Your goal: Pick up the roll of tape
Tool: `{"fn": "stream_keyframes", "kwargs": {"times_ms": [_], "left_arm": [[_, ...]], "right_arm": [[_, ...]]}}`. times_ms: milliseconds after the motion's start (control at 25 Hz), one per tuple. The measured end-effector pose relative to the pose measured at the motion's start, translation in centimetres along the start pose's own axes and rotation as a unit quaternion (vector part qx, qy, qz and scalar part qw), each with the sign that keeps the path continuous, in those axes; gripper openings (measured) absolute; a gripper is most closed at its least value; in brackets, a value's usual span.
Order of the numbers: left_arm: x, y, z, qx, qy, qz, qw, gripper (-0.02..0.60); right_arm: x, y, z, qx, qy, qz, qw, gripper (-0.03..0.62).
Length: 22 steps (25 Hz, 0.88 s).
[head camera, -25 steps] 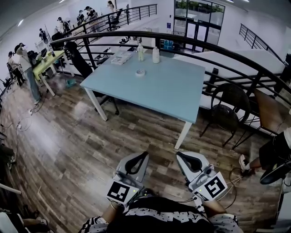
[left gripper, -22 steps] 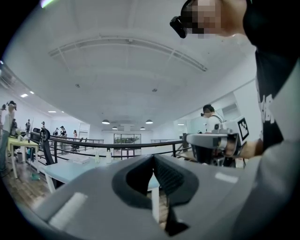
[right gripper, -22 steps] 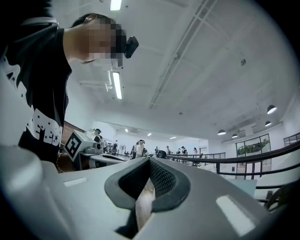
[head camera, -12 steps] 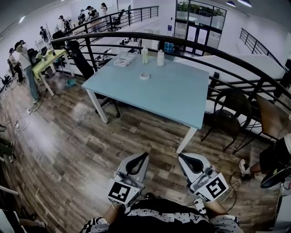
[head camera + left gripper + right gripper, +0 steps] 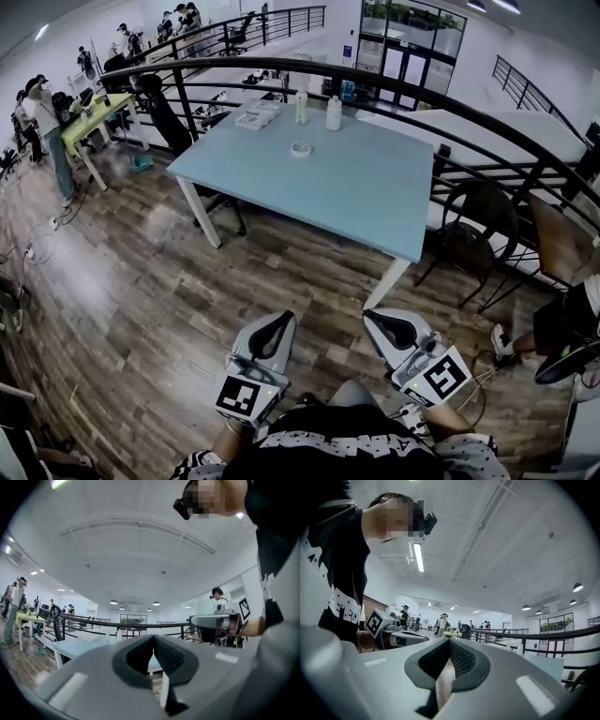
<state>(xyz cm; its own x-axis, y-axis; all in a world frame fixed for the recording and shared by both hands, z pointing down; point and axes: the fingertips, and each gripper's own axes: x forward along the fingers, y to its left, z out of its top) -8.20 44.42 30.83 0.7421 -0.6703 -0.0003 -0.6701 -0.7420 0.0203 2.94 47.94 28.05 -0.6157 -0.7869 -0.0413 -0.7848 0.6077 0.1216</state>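
The roll of tape [image 5: 300,148], small and white, lies on the far half of the light blue table [image 5: 356,197]. Both grippers are held side by side low in the head view, well short of the table, over the wooden floor. My left gripper [image 5: 285,320] points toward the table with its jaws shut and nothing between them. My right gripper [image 5: 371,319] is also shut and empty. In the left gripper view the closed tips of my left gripper [image 5: 153,637] face the table [image 5: 77,647]; I cannot make out the tape there. In the right gripper view my right gripper [image 5: 449,642] is closed too.
Two bottles [image 5: 301,106] [image 5: 333,112] and papers [image 5: 257,115] stand at the table's far edge. A curved black railing [image 5: 487,117] runs behind it. Dark chairs [image 5: 473,225] stand to the right, a seated person's foot [image 5: 502,337] beyond. Several people stand by a yellow-green table [image 5: 94,114] at the far left.
In the head view the table and tape have drawn slightly closer as both grippers travel forward together. Both pairs of jaws stay shut.
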Motion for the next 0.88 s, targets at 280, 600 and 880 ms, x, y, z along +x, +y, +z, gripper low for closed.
{"fn": "stream_keyframes", "kwargs": {"times_ms": [280, 600, 880], "left_arm": [[0.2, 2.9, -0.4, -0.001, 0.011, 0.038, 0.9992, 0.0], [3.2, 6.9, 0.1, 0.016, 0.024, 0.08, 0.9963, 0.0], [9.0, 9.4, -0.7, 0.021, 0.032, 0.097, 0.9946, 0.0]], "right_arm": [[3.0, -0.7, -0.3, 0.005, -0.007, 0.034, 0.999, 0.004], [8.0, -5.1, -1.2, 0.006, -0.02, 0.065, 0.998, 0.005], [10.9, -11.4, -3.7, 0.025, -0.018, 0.061, 0.998, 0.005]]}}
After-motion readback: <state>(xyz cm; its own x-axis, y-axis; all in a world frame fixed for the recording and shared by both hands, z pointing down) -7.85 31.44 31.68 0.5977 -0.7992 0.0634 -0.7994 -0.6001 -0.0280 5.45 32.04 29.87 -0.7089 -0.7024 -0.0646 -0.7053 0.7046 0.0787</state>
